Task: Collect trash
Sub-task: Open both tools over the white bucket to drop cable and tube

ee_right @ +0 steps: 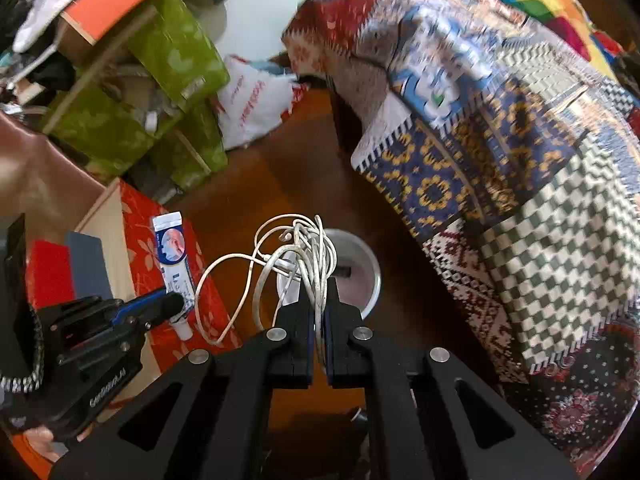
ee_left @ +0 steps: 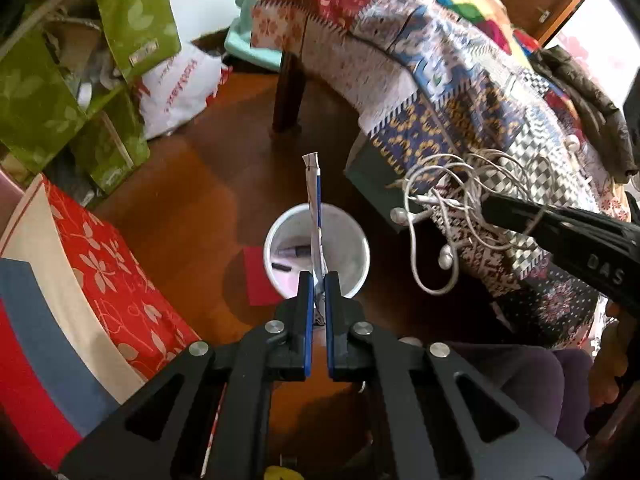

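The left claw [ee_left: 318,280] is clenched on a flattened white and blue tube [ee_left: 314,208], gripped near its capped end so that the crimped end sticks out past the fingertips; in the right wrist view the same tube [ee_right: 174,252] shows its printed face, with the white cap below the pads. The right claw [ee_right: 318,286] is clenched on a tangle of white earphone cables [ee_right: 304,256], whose loops bunch above the fingertips and trail off to the left; from the left wrist view the cables [ee_left: 444,216] hang with the earbuds dangling. Below both claws stands a small white bin [ee_left: 348,232] on the brown wooden floor [ee_left: 192,208], with a few small dark scraps lying in its bottom; the tube crosses over its mouth in the left view, and the cables hang in front of its rim [ee_right: 370,276] in the right view. A red card [ee_left: 258,280] lies on the floor touching the bin. To the right hangs a patchwork blanket [ee_left: 460,100], to the left a red floral box [ee_left: 116,264], and farther off green boxes [ee_left: 132,12] and a white plastic bag [ee_left: 176,88].
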